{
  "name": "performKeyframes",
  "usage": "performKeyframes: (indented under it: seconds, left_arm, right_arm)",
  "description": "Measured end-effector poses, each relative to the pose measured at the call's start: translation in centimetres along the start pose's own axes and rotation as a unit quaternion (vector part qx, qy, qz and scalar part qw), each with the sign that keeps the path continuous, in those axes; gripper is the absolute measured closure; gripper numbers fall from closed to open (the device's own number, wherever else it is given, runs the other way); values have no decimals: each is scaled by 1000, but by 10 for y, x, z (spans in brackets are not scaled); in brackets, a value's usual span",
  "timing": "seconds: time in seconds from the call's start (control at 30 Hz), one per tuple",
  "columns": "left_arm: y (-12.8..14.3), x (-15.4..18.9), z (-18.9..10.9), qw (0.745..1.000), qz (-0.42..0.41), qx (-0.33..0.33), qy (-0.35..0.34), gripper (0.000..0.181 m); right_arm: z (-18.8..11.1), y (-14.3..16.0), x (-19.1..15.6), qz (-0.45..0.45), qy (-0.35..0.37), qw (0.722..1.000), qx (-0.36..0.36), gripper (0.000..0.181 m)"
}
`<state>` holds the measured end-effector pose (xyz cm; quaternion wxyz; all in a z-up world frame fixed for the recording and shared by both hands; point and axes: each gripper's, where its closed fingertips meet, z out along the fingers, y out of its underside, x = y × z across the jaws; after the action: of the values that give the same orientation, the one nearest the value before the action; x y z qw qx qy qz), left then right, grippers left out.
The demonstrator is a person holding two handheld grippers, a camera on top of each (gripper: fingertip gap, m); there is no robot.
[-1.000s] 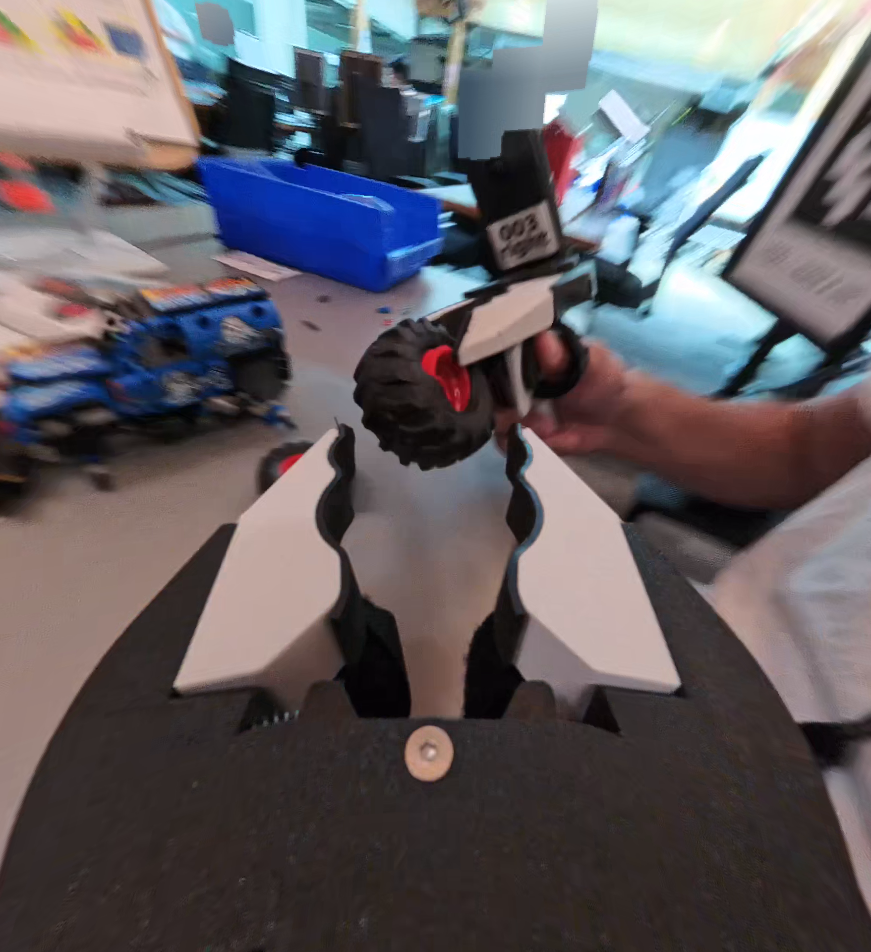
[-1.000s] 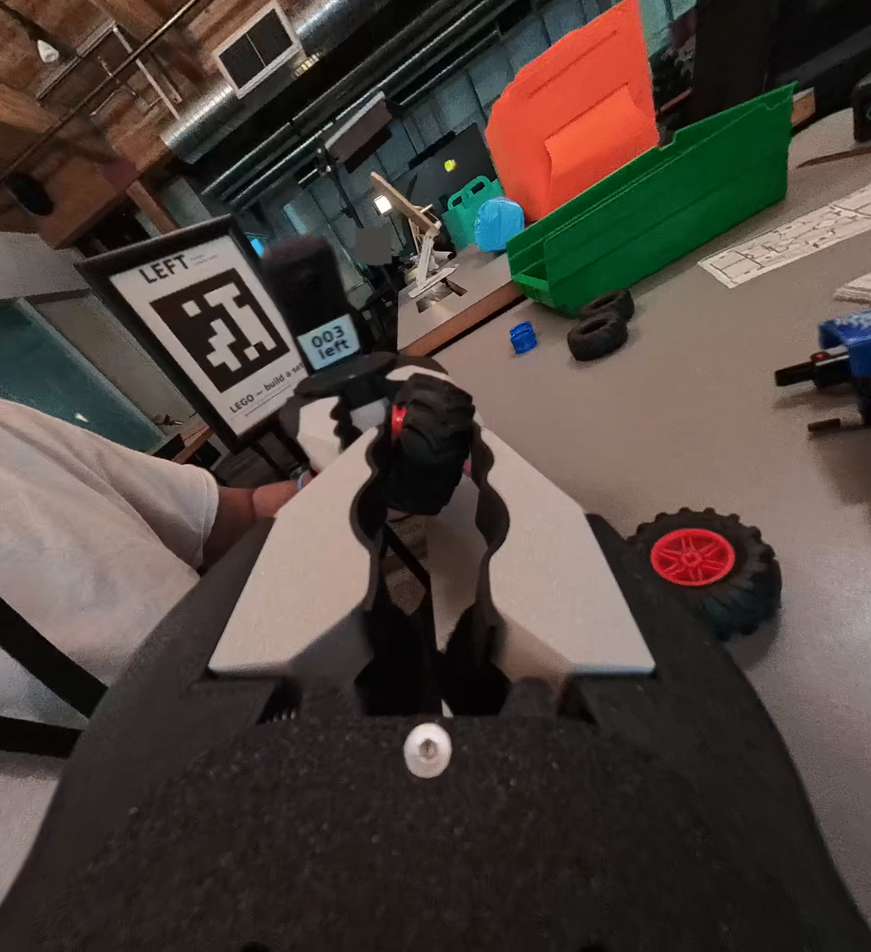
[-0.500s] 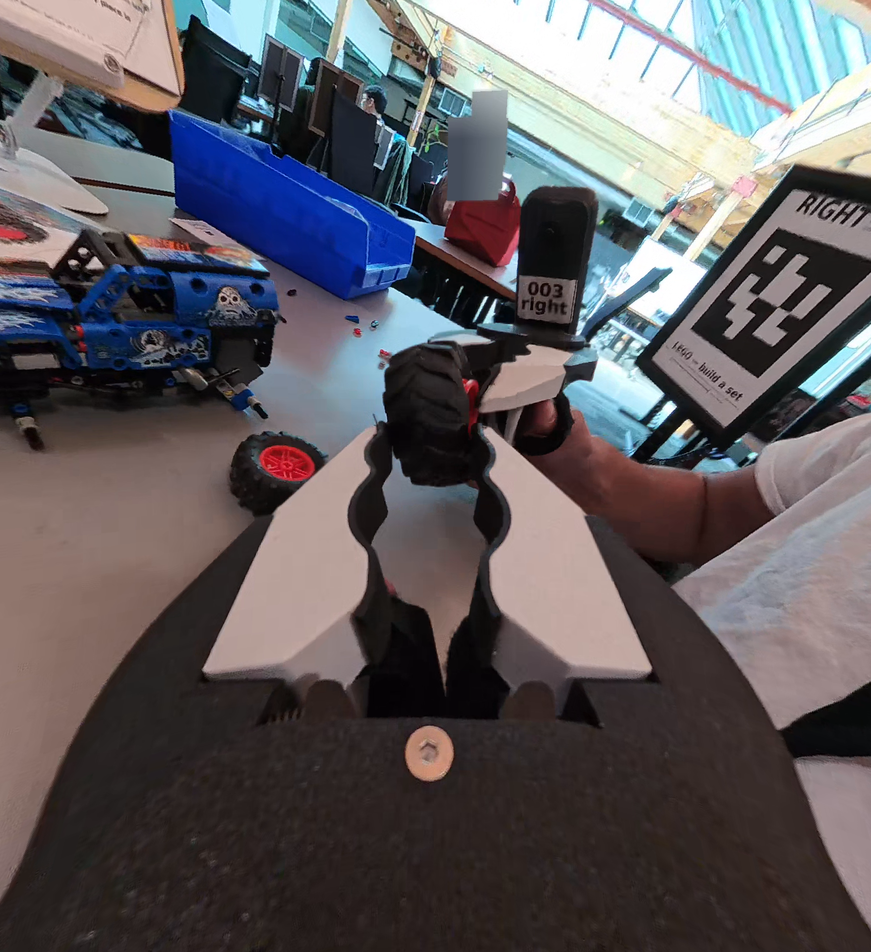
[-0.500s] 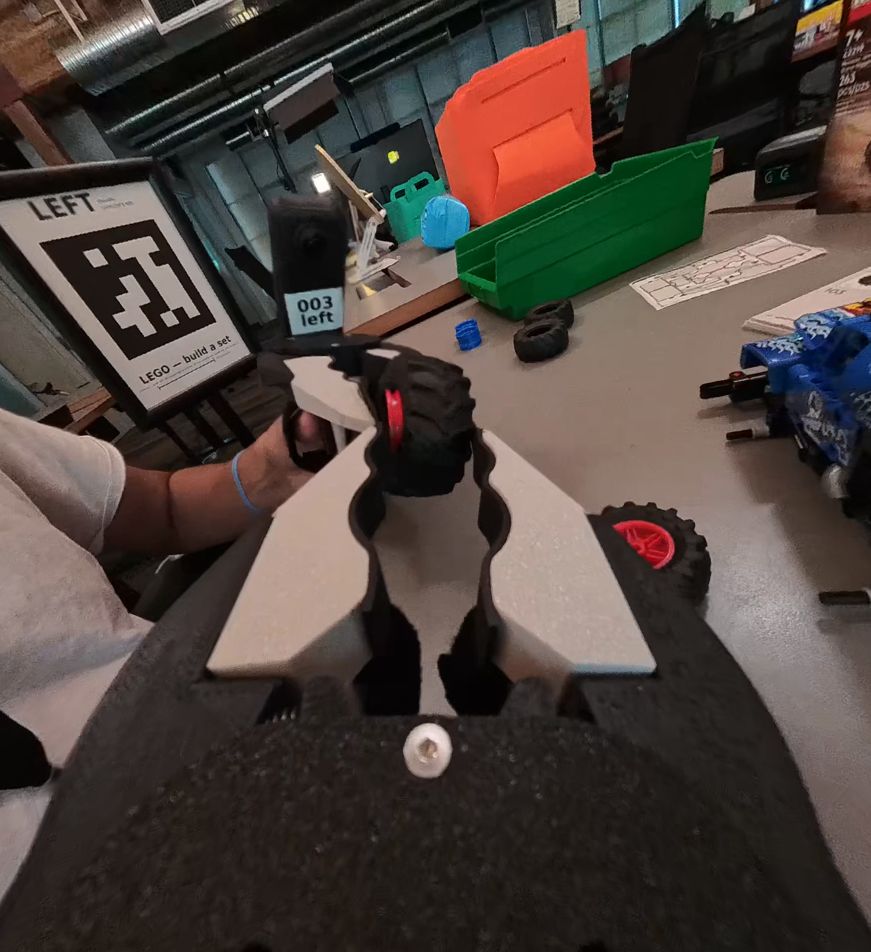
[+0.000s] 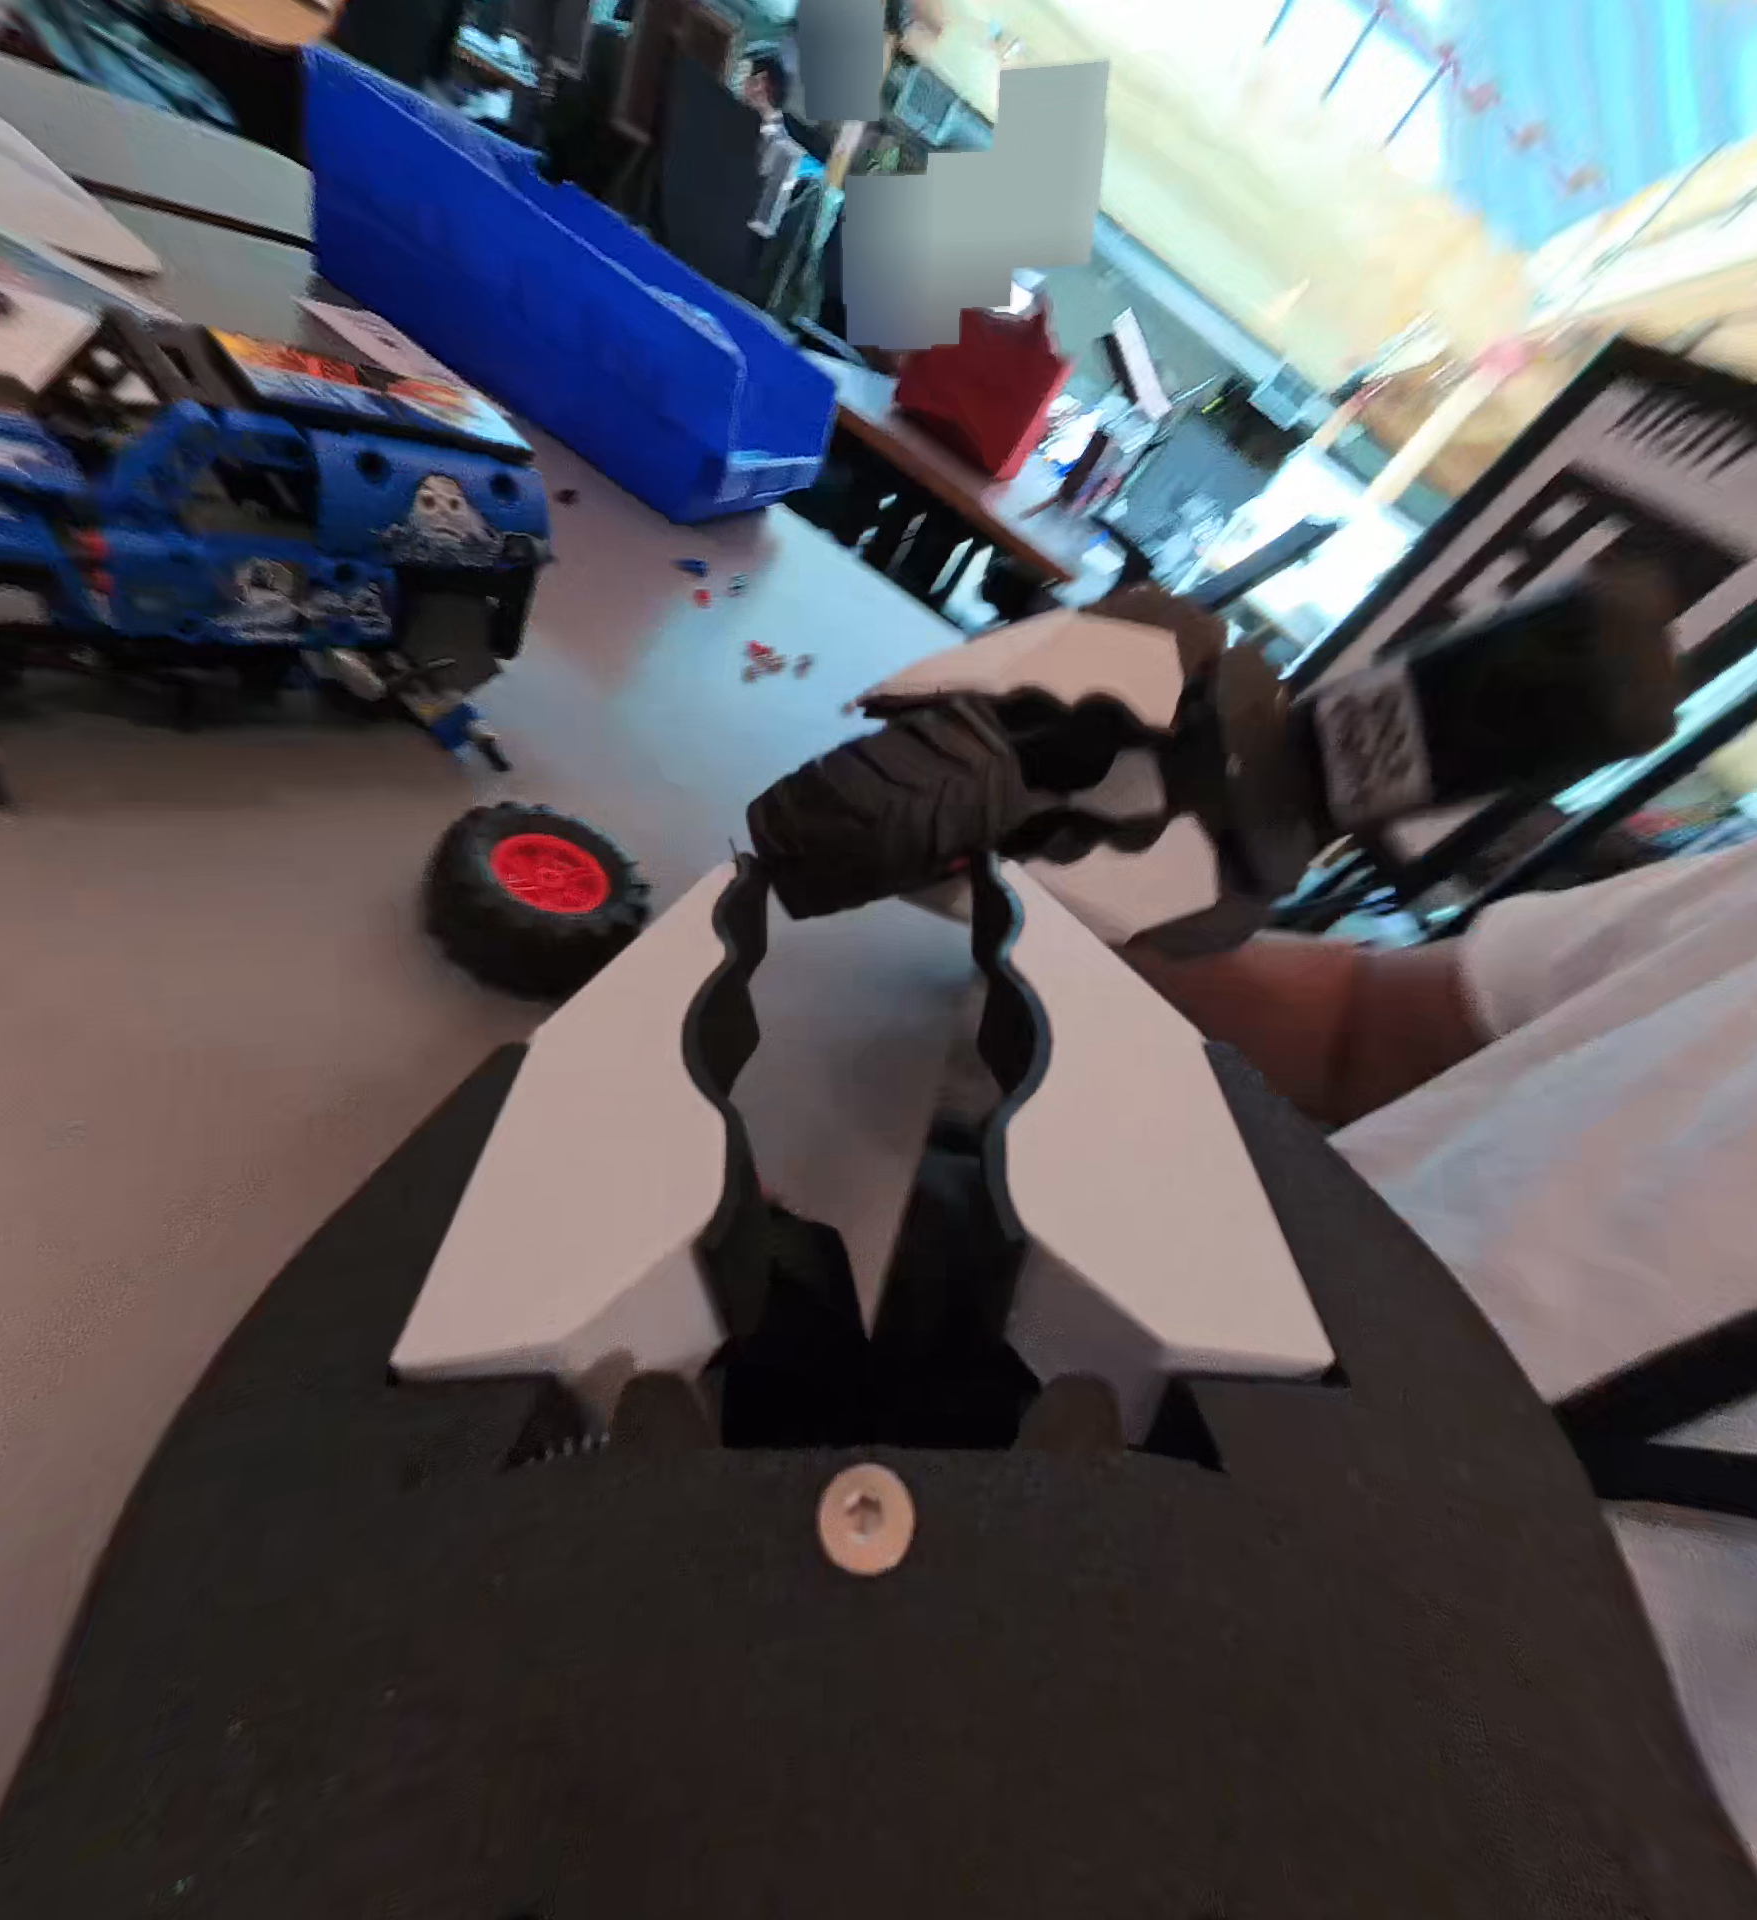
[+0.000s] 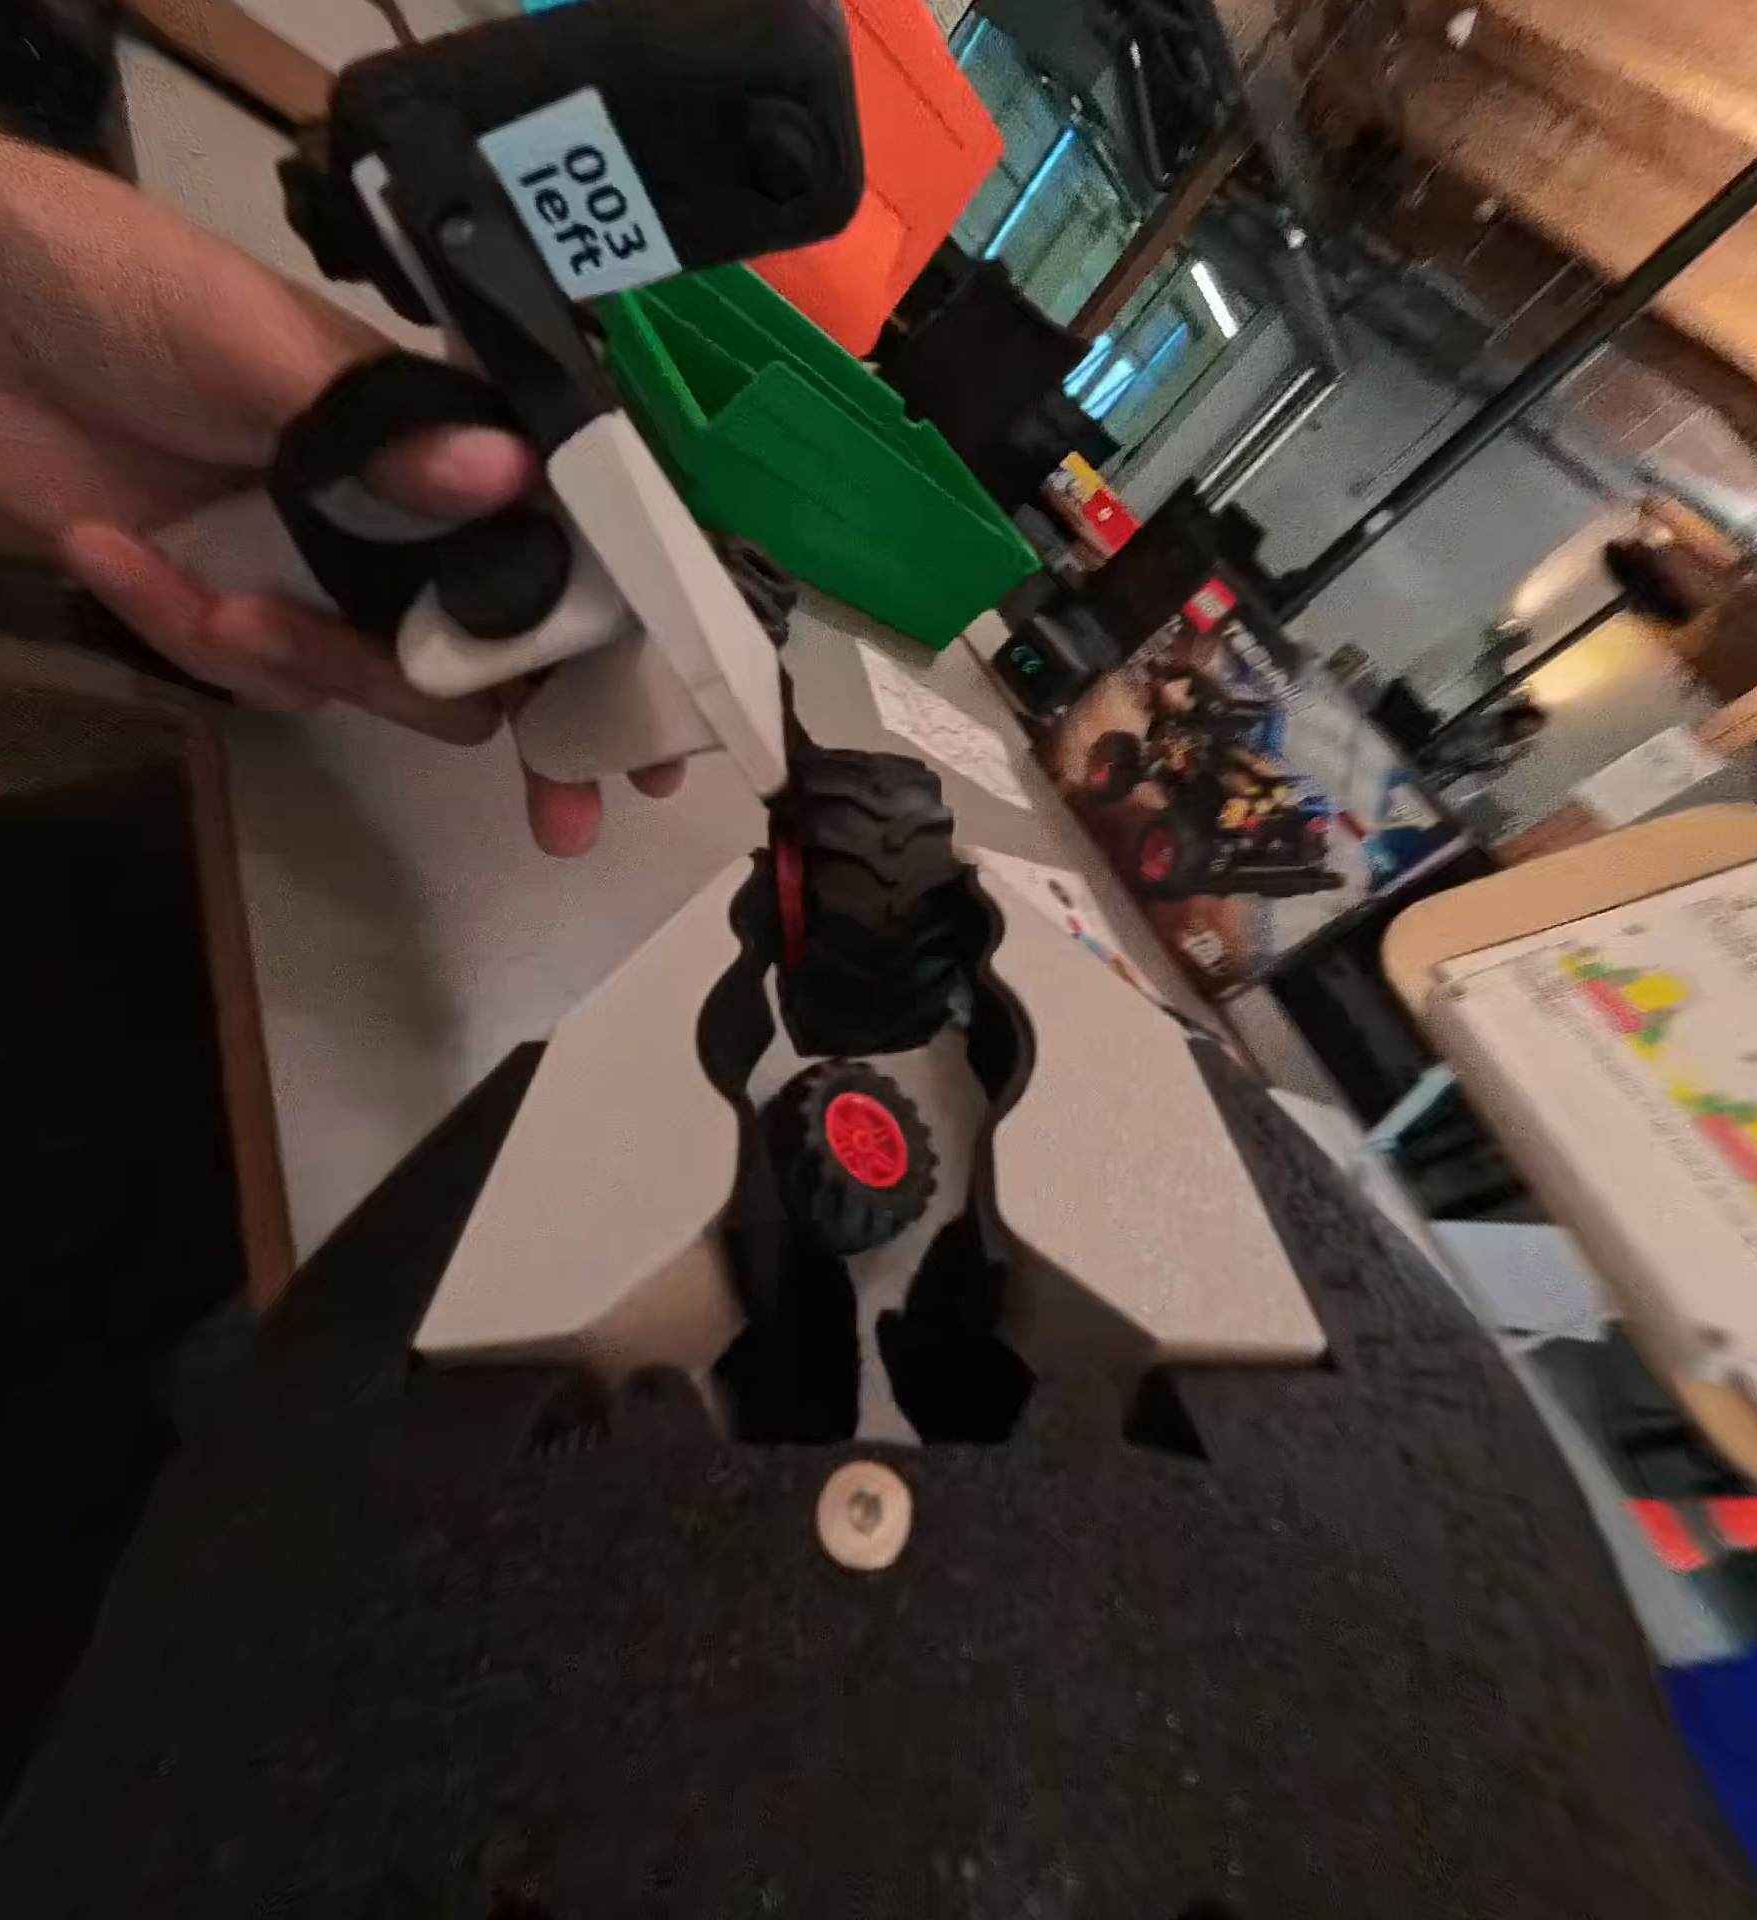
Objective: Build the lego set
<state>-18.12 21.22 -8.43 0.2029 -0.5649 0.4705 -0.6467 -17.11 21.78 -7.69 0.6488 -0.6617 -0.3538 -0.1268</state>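
A black lego wheel with a red hub (image 5: 884, 810) is held in the air above the table. My left gripper (image 5: 863, 883) is shut on its lower part. My right gripper (image 5: 957, 779) comes in from the right, rolled on its side, and is shut on the same wheel. In the right wrist view the wheel (image 6: 863, 894) sits between my right gripper's tips (image 6: 863, 914), and the left gripper (image 6: 791, 790) reaches it from the upper left. A second wheel (image 5: 536, 894) lies on the table; it also shows in the right wrist view (image 6: 853, 1143). The blue lego truck (image 5: 230, 561) stands at the left.
A blue bin (image 5: 541, 291) stands behind the truck, with small loose pieces (image 5: 770, 660) near it. A green bin (image 6: 822, 457), the lego box (image 6: 1227, 790) and an instruction booklet (image 6: 1663, 1091) lie on the far side. A framed marker board (image 5: 1632, 499) stands at the right.
My left gripper closed its jaws onto the wheel that the right gripper holds. The right gripper has since rolled onto its side with the wheel. The second wheel has stayed on the table.
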Motion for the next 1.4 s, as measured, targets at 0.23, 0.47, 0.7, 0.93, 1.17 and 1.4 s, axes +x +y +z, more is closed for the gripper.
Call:
performKeyframes:
  seconds: [0.23,0.47,0.7,0.93,1.17,1.4]
  left_arm:
    - [-2,5,-1,981,-163,19,108,140]
    - [12,-14,-5,989,-136,-27,45,125]
    - [30,4,8,976,-167,-96,102,146]
    - [14,-16,-4,983,-163,-46,69,151]
    - [-8,2,-13,999,27,17,43,151]
    - [-8,14,-9,994,106,21,24,152]
  right_arm:
    - [-1,3,-28,-376,79,923,-3,149]
    - [-2,2,-30,-471,108,876,10,149]
    - [0,-1,-50,-512,90,854,34,150]
    - [-5,7,-36,-322,52,945,14,141]
    - [-1,-9,-17,337,-169,925,45,125]
    - [3,-11,-30,467,-260,844,47,151]
